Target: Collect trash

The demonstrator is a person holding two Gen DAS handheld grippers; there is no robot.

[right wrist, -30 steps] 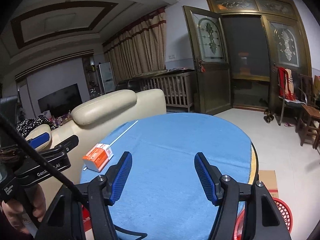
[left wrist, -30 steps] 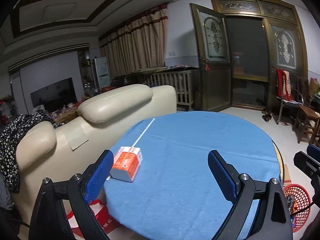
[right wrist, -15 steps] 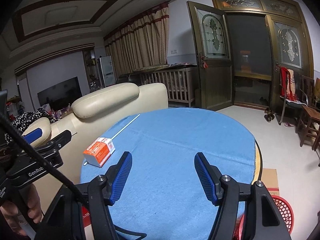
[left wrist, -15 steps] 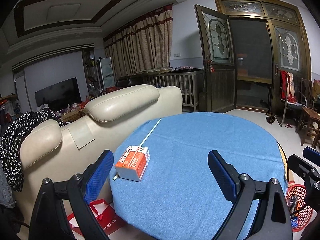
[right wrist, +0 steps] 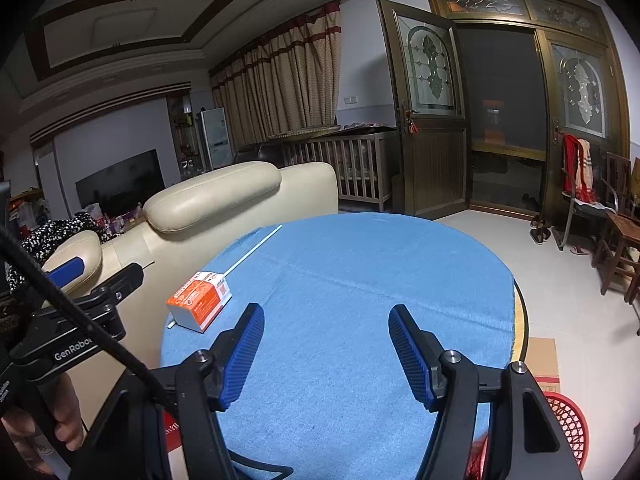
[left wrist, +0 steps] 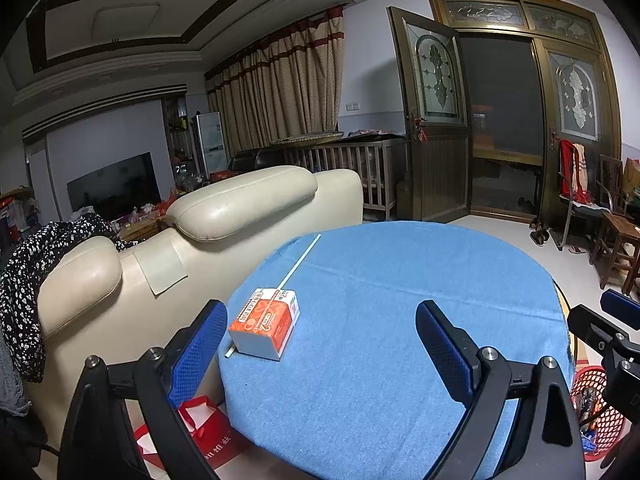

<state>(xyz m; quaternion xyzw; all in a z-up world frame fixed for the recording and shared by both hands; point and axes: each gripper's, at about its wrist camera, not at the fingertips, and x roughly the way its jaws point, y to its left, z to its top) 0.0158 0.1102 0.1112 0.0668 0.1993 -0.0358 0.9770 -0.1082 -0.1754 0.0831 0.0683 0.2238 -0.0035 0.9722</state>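
Both jaws gape, ribbed blue pads empty: left gripper (left wrist: 320, 344), right gripper (right wrist: 326, 344). Orange cardboard box (left wrist: 266, 322) lies on fuzzy round tablecloth (left wrist: 400, 300), on a thin white stick (left wrist: 300, 260).

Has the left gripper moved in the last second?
Yes. The left gripper has shifted right and pulled back: the box and sofa slid rightward in its view.

My two grippers have black arms and blue ribbed pads (left wrist: 202, 344). The round table wears a plain blue cloth (left wrist: 380, 300). The small carton (left wrist: 266, 322) is orange and white. The plastic mesh basket (right wrist: 568, 426) is red, the leather sofa (left wrist: 240, 204) cream.
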